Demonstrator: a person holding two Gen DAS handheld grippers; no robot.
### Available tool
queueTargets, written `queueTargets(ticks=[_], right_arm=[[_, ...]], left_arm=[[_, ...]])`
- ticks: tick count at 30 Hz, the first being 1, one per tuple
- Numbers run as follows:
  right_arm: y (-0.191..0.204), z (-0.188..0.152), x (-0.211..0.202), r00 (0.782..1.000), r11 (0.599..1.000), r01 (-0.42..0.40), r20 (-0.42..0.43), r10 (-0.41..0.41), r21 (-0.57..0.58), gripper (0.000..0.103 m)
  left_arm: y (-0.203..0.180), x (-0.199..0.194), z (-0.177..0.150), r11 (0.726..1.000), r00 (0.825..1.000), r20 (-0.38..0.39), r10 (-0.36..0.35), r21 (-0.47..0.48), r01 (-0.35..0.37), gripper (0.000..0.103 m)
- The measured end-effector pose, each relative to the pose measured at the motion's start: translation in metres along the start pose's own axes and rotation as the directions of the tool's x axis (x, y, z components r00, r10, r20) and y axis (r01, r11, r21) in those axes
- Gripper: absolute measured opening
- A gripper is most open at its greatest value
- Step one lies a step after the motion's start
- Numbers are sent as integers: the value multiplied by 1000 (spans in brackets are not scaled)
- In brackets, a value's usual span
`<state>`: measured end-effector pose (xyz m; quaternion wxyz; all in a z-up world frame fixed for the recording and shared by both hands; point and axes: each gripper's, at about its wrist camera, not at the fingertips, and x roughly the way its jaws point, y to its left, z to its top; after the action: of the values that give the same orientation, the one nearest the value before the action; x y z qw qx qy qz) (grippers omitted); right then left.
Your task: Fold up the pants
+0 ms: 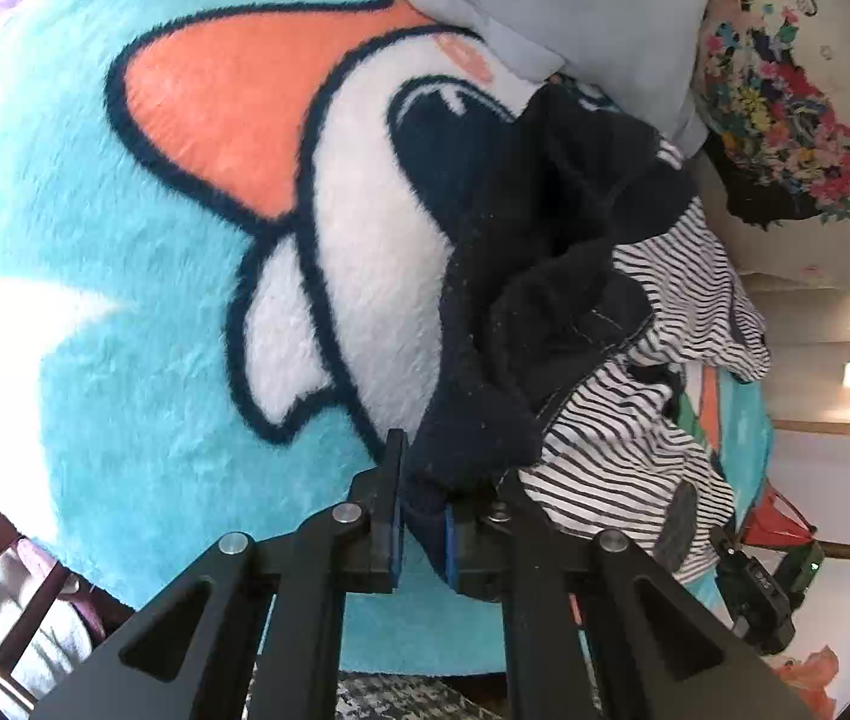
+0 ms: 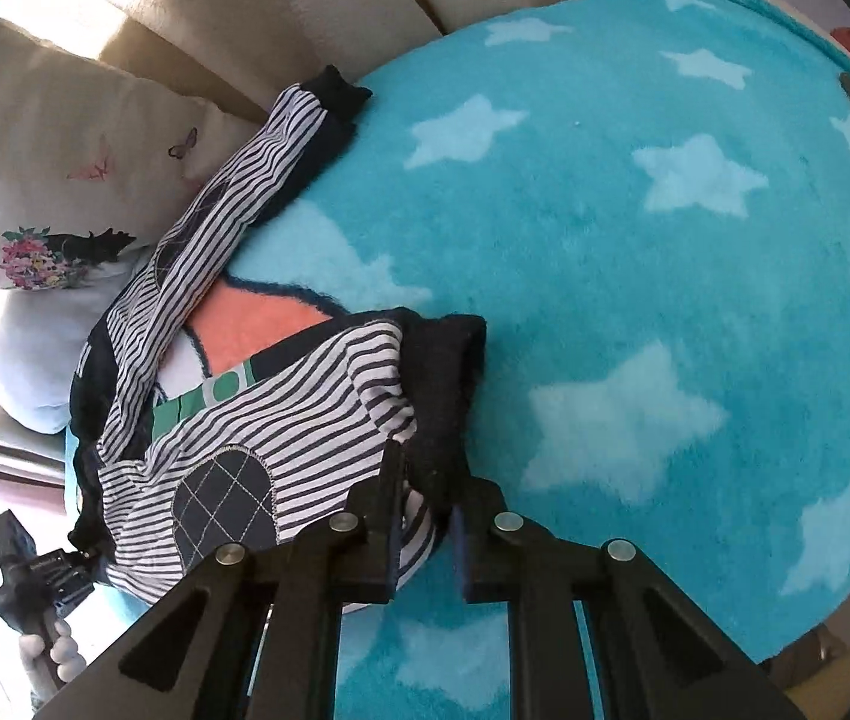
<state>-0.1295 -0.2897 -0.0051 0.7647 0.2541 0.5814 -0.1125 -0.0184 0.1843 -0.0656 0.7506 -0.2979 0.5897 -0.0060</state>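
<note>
My left claw (image 1: 425, 516) is clamped on the soft dark waistband of the pants (image 1: 592, 312); my right claw (image 2: 427, 516) pinches a dark ribbed cuff. The thin striped cloth lies crumpled on a fluffy turquoise blanket (image 2: 634, 240), with wide bare blanket beside it and pillows (image 1: 574, 12) crowding the far edge.

Home, living or bedroom. Plush turquoise blanket (image 2: 634, 276) with stars under right tongs (image 2: 427, 531); floral cushion (image 1: 784, 90) beyond left tongs (image 1: 425, 531), beige sofa cushions (image 2: 281, 6) behind blanket.
</note>
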Motion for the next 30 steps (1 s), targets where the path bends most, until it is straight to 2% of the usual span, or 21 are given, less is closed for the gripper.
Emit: queueTargets(ticks=[4,5,6,8,11,15,19,21,23,25,27,30], right_arm=[[-23,2,-19,999,999,-39,-12,39,35,23],[-29,1,-27,999,998,-41,-8,41,51,34],[-35,0,-35,1000,997,-30,5,30,69,51],[-44,1,-51,999,995,-1,52,-4,97,59],[-45,11,-62,993,994,62,97,-70,85,59],[-25,36,-55,992,999,45,115,-47,20,59],[23,69,-36,990,989,58,132,-40,-138,59],[52,86,-28,986,961,102,153,-64,-257,59],[83,106,-17,979,911,155,182,-90,-383,60],[103,123,-5,977,877,175,192,-97,-448,64],[116,142,6,975,860,185,200,-99,-475,67],[124,168,26,973,861,193,208,-104,-470,70]], left_arm=[[11,-17,2,998,997,18,-69,-5,69,22],[12,-21,4,997,997,26,-79,-4,80,22],[15,-26,4,997,996,35,-83,-2,83,23],[18,-37,5,997,995,60,-74,0,74,24],[21,-50,7,999,994,96,-50,7,49,31],[18,-62,13,999,991,132,0,32,-4,31],[-11,-66,30,989,987,160,26,136,-48,36],[-37,-61,39,972,986,161,41,223,-77,40],[-68,-51,47,944,984,170,58,312,-109,42],[-94,-38,58,920,985,164,60,375,-118,42],[-119,-23,70,898,986,156,54,425,-117,42],[-149,-3,88,865,988,145,57,488,-121,42]])
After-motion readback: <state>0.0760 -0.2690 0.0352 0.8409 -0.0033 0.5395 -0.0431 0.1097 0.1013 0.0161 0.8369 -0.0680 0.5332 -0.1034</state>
